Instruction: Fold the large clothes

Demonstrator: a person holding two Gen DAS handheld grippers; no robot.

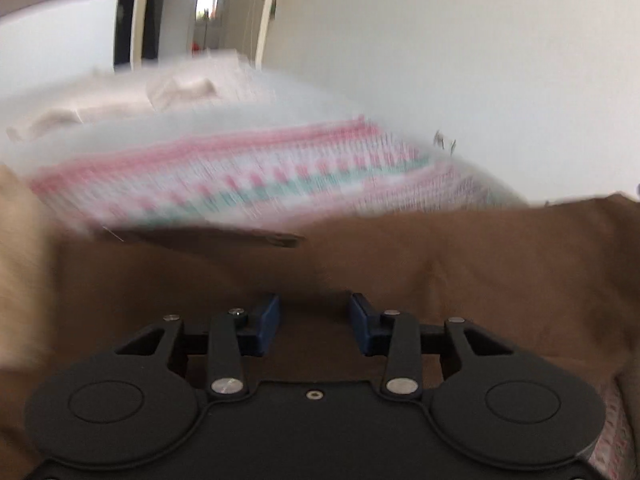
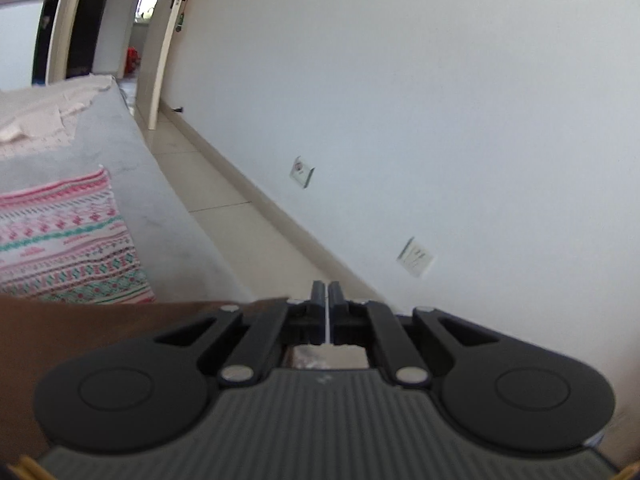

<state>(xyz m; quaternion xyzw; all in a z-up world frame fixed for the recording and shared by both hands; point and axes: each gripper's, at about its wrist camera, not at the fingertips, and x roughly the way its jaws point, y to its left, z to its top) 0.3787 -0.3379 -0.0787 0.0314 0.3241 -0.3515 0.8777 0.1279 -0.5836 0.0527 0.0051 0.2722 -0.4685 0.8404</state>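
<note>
While brown garment (image 1: pixel 400 264) spreads directly under and ahead of left tongs (image 1: pixel 314 320): part open, pads straddling cloth, grip unclear. Right tongs (image 2: pixel 327 300) shut, at garment's right edge, hold unclear.

Your left gripper (image 1: pixel 314 320) has a matte black body with two round raised caps, black linkage arms pinned with silver screws, and blue fingers (image 1: pixel 267 320). Your right gripper (image 2: pixel 327 300) is built the same way, but with a ribbed grey top plate; its fingers (image 2: pixel 318 294) look black, though the view may be too dim to tell.
</note>
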